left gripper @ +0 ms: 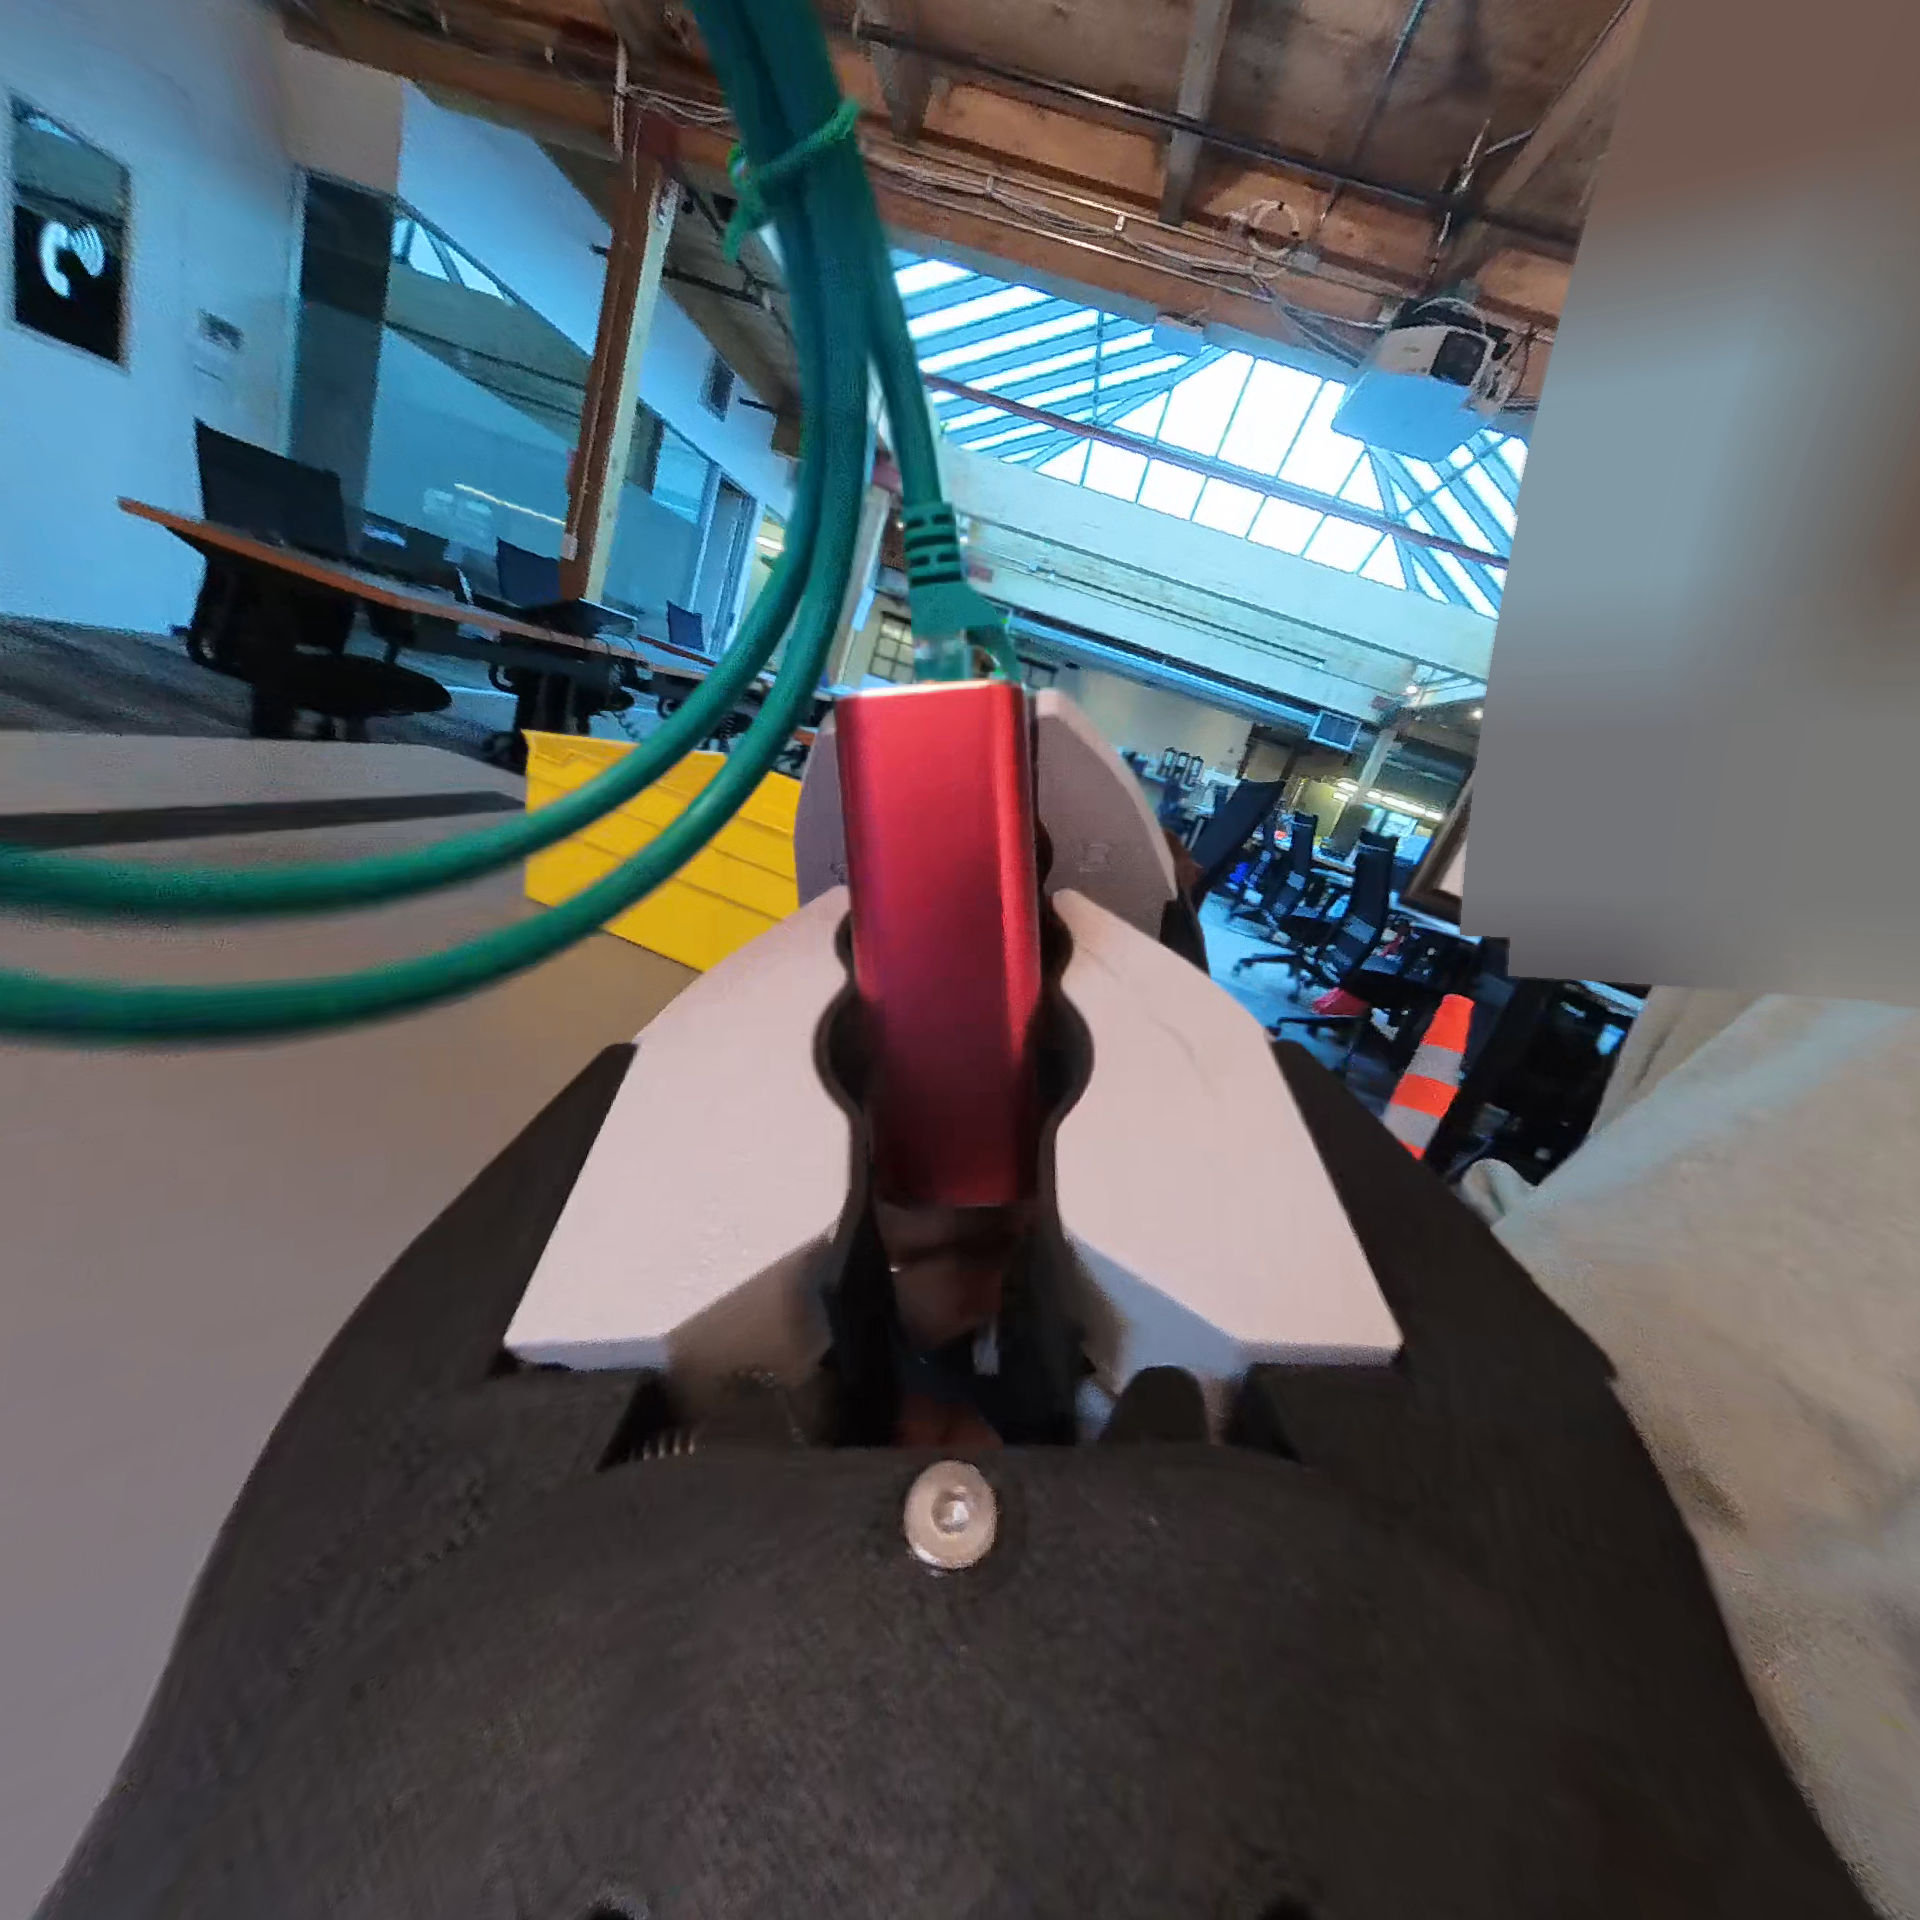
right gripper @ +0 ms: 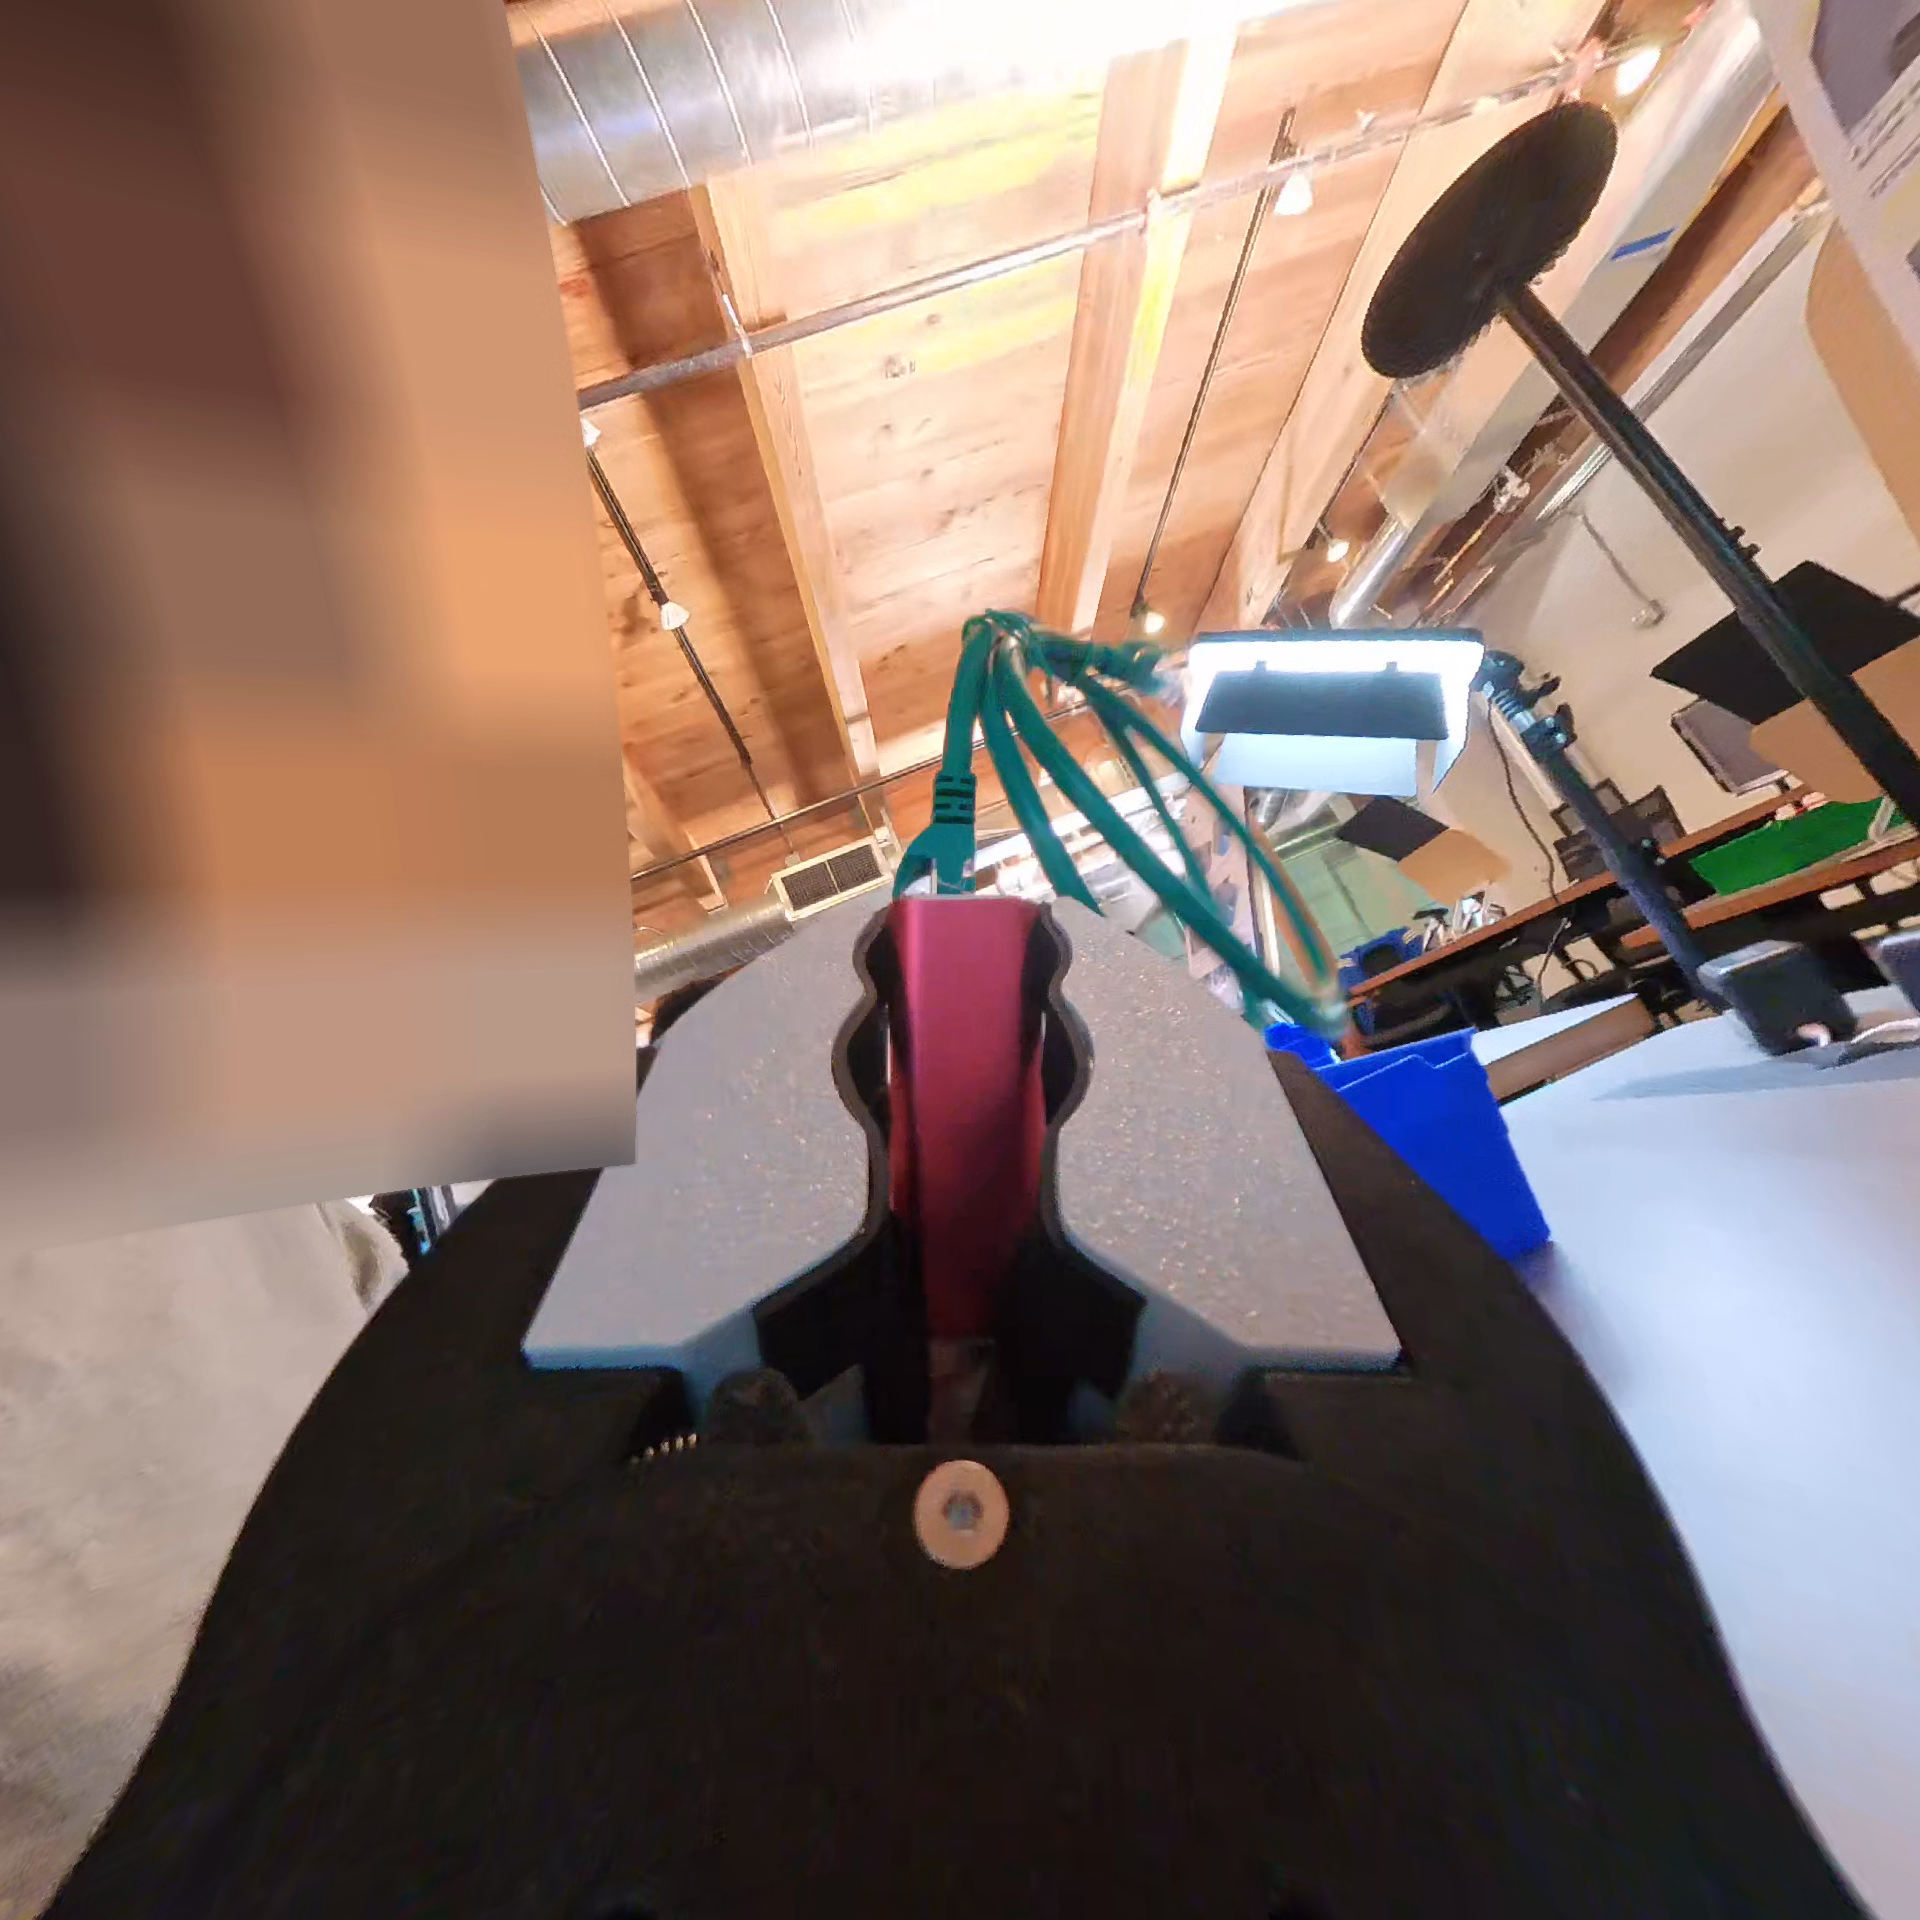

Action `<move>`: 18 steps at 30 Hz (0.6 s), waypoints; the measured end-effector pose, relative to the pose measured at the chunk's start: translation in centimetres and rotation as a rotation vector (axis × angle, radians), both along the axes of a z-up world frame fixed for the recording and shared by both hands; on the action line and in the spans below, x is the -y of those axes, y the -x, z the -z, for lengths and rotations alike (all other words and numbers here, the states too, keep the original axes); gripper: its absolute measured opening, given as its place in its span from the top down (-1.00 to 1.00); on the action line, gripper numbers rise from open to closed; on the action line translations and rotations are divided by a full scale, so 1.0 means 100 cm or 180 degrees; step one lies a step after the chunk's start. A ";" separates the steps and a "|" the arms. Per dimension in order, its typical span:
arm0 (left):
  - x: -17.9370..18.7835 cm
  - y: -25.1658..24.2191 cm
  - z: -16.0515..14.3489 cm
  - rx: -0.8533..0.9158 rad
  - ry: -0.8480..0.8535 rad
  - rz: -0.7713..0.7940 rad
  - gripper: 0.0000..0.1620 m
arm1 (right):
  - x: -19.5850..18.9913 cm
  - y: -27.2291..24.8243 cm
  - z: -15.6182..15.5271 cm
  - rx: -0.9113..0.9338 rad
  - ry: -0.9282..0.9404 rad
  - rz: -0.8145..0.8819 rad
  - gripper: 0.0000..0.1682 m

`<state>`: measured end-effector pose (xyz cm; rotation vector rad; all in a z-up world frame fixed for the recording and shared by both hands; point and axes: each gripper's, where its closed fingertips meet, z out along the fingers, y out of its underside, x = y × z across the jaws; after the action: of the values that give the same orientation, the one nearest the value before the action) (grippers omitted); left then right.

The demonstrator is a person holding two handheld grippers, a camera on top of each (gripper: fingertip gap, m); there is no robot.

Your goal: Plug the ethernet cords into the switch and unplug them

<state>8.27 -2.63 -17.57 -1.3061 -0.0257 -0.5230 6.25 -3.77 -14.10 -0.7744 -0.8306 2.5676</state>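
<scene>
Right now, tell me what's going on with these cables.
Both tongs are shut on a red switch: the left tongs and the right tongs each show a red switch clamped between their fingers and held up off the table. A green ethernet cord is plugged into its far end. The cord's slack loops down toward the table. A yellow bin and a blue bin sit behind.

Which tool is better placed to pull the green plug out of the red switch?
Probably right. The right tool ends level with the top of the red switch, below the green plug. The left tool grips lower and can hold.
</scene>
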 end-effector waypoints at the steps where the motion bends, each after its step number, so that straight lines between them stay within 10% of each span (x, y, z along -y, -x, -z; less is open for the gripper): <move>1: 0.002 0.001 -0.001 -0.0031 -0.0002 -0.0018 0.64 | 0.001 0.001 0.000 0.0013 0.0027 -0.0054 0.70; 14: -0.003 -0.022 0.026 -0.0117 0.0606 0.0565 0.66 | -0.004 -0.018 0.012 0.0408 -0.1378 -0.0816 0.85; 18: -0.004 -0.013 0.008 0.0095 0.0220 0.0353 0.62 | -0.009 -0.017 -0.003 0.0023 -0.0635 -0.0608 0.86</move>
<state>9.58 -2.26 -18.39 -1.3725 0.0041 -0.6408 7.94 -2.90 -13.79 -0.6731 -1.1941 2.5912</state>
